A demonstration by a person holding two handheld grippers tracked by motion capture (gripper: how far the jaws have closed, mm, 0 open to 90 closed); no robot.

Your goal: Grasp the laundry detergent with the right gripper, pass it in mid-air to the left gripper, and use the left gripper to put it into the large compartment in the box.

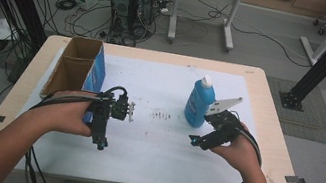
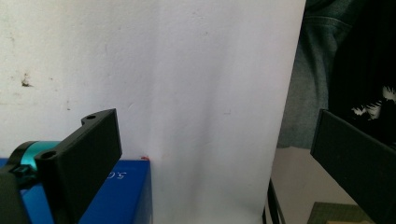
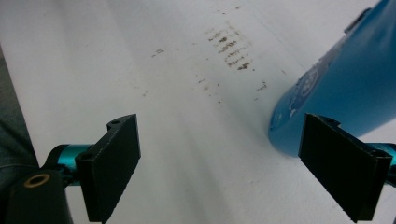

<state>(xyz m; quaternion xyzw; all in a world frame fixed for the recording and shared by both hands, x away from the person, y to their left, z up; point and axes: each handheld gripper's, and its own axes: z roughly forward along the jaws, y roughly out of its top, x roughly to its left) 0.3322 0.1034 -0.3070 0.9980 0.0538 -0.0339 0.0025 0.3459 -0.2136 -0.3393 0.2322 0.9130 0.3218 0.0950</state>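
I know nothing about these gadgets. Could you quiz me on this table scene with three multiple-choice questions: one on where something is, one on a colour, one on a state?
1. Where does the blue bottle stand?
A. Inside the cardboard box
B. On the white sheet, just beyond the right gripper
C. On the floor

2. What colour is the bottle's cap?
A. White
B. Red
C. Black

3. How do the right gripper's jaws stand?
A. Clamped on the bottle
B. Shut on nothing
C. Wide apart, holding nothing

Answers: 1 B, the high view shows it upright beside that gripper. 2 A, the cap is white. 3 C, the right gripper view shows a wide gap with bare sheet between.
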